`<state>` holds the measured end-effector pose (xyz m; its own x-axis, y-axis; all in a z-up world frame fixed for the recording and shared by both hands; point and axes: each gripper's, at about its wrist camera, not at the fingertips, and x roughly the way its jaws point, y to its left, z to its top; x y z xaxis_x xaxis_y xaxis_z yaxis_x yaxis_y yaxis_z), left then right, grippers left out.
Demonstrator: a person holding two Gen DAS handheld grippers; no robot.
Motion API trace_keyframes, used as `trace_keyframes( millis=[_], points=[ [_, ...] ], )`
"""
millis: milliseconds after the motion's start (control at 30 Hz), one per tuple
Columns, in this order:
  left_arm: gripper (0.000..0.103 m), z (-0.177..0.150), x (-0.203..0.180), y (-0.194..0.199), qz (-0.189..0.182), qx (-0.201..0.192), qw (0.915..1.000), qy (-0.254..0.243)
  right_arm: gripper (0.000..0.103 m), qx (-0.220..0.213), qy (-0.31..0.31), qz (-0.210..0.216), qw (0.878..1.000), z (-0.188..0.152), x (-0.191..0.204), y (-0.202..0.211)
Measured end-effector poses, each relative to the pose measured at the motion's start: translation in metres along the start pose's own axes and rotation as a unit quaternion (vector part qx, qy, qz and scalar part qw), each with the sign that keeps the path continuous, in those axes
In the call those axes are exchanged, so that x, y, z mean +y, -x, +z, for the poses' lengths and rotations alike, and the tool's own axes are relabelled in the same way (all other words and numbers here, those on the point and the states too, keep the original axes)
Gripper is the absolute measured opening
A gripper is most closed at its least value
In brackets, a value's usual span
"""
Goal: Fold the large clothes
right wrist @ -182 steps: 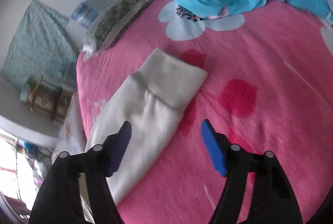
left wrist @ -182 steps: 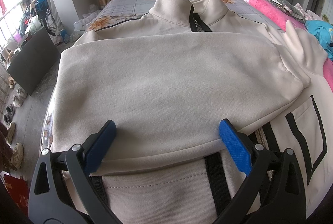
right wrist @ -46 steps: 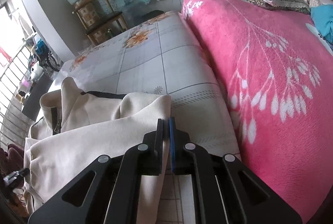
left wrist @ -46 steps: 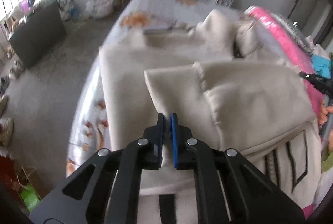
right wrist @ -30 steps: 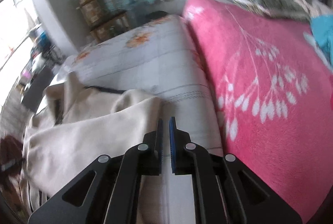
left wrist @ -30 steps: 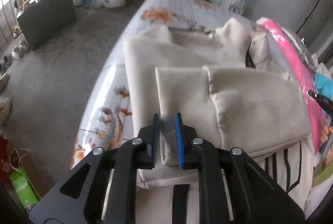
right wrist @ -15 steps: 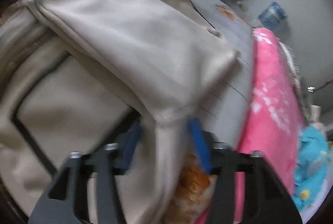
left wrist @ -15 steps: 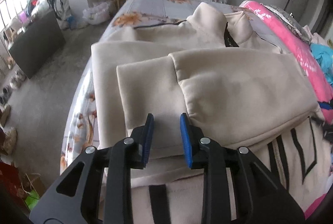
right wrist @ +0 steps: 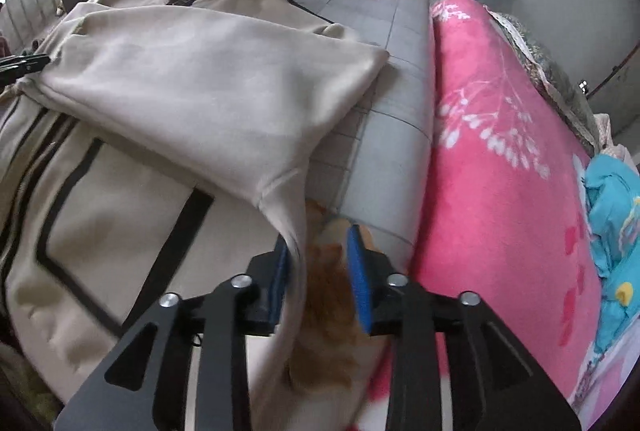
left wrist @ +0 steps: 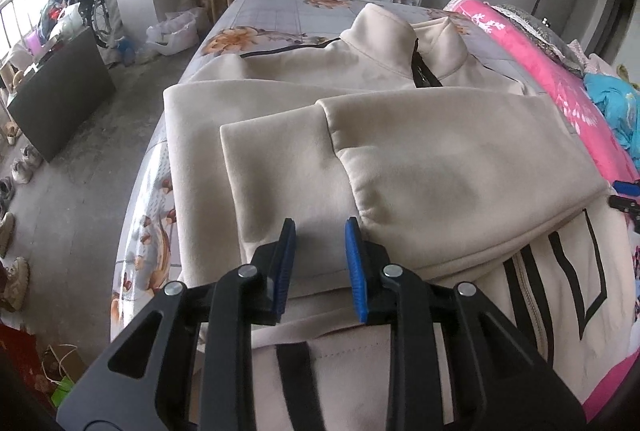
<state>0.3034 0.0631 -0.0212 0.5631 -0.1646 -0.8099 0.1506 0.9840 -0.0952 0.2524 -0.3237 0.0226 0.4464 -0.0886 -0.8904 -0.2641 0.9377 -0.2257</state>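
Beige jacket (left wrist: 400,159) lay flat on the floral-sheeted bed (left wrist: 272,15), both sleeves folded across its chest; my left tongs (left wrist: 318,247) stood parted and empty over the upper cuff, my right tongs (right wrist: 320,255) parted at the jacket's side edge beside the pink blanket (right wrist: 500,159).

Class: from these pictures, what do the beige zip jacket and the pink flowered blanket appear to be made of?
Beige zip jacket: probably matte brushed fleece or sweatshirt knit; it shows soft, thick folds and no sheen. Pink flowered blanket: likely plush synthetic fleece, with a fuzzy nap and softly blurred print edges.
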Motion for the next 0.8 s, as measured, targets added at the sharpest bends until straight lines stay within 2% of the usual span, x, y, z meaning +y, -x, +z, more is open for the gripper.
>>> trace_keyframes(
  millis=[67,167,200,300,367,467,500,567,600,667,767,800],
  points=[
    [0.024,-0.002,0.001,0.0,-0.001,-0.001,1.0,-0.002,0.034,-0.01,-0.001,0.016,1.0,0.003,0.003,0.016],
    [0.025,-0.003,-0.001,0.0,0.002,-0.004,0.9999,-0.011,0.047,-0.052,-0.021,0.064,0.996,0.018,0.017,0.038],
    [0.025,-0.003,0.0,0.0,0.003,-0.005,0.9999,-0.01,0.049,-0.069,-0.029,0.081,0.994,0.027,0.025,0.04],
    [0.025,-0.003,0.001,0.0,-0.001,-0.004,1.0,0.0,0.049,-0.088,-0.049,0.099,0.99,0.044,0.043,0.028],
    [0.025,-0.003,0.004,0.001,-0.006,-0.006,0.9999,0.006,0.049,-0.079,-0.071,0.102,0.989,0.05,0.05,0.008],
    [0.028,-0.004,0.012,0.004,-0.011,-0.007,0.9998,0.018,0.05,-0.023,-0.118,0.079,0.99,0.053,0.051,-0.039],
    [0.029,-0.005,0.016,0.01,-0.015,-0.007,0.9995,0.028,0.05,-0.023,-0.137,0.081,0.987,0.053,0.049,-0.043],
    [0.036,-0.006,0.019,0.022,-0.016,-0.013,0.9992,0.034,0.05,-0.022,-0.158,0.071,0.985,0.053,0.048,-0.032],
    [0.039,-0.009,0.02,0.034,-0.016,-0.023,0.9991,0.033,0.05,-0.038,-0.166,0.059,0.984,0.05,0.049,-0.016],
    [0.047,-0.016,0.019,0.056,-0.018,-0.038,0.9988,0.027,0.053,-0.076,-0.171,0.066,0.98,0.039,0.059,0.018],
    [0.055,-0.038,0.013,0.085,-0.024,-0.042,0.9986,0.021,0.07,-0.114,-0.167,0.074,0.977,0.011,0.083,0.054],
    [0.057,-0.05,0.008,0.095,-0.031,-0.039,0.9986,0.017,0.073,-0.124,-0.161,0.076,0.976,-0.004,0.097,0.065]
  ],
)
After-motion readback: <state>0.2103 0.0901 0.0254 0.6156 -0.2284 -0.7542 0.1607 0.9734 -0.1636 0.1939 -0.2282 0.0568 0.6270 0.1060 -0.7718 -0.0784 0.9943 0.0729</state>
